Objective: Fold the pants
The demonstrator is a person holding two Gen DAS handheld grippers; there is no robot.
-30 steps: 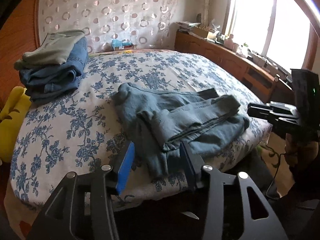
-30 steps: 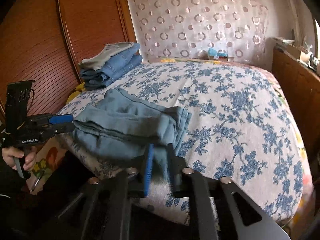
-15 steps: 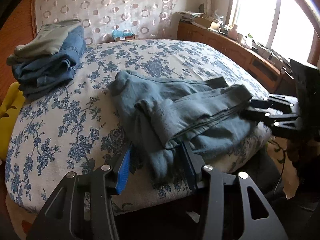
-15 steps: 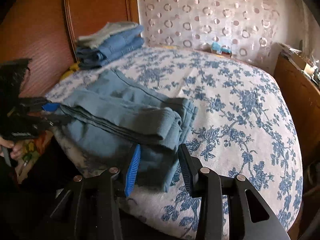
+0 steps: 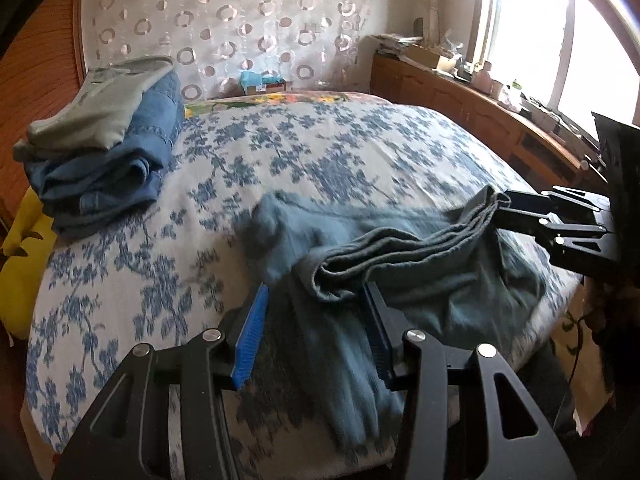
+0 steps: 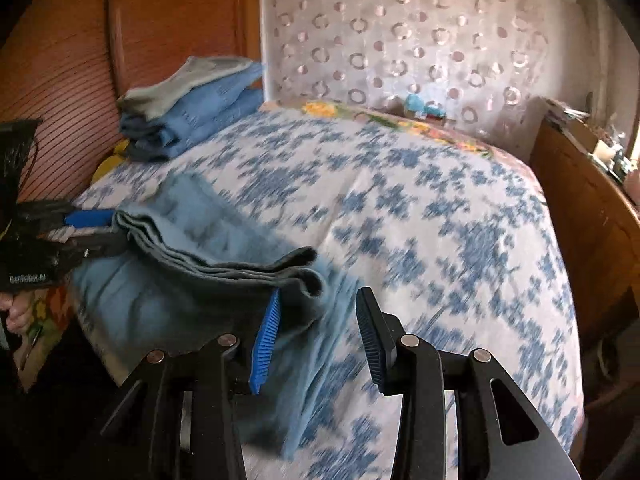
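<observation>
Grey-blue pants (image 5: 404, 264) lie folded in a thick bundle on the near edge of the floral bed; they also show in the right wrist view (image 6: 192, 256). My left gripper (image 5: 316, 344) is open, its fingers straddling one end of the bundle, cloth draped between them. My right gripper (image 6: 316, 336) is open at the other end, its left pad against the folded edge. Each gripper shows in the other's view, the right gripper (image 5: 560, 224) at the far end of the bundle, the left gripper (image 6: 80, 232) likewise. The bundle's ends look lifted and blurred.
A stack of folded jeans with a grey garment on top (image 5: 104, 136) sits at the bed's far left corner, next to a yellow cushion (image 5: 20, 264). A wooden cabinet (image 5: 500, 120) runs along the window side. The floral bedspread (image 5: 320, 152) stretches behind the pants.
Both grippers have pushed forward over the bed onto the bundle's ends. The right gripper, shut a second ago, has opened. The bundle's top fold has shifted and lifted.
</observation>
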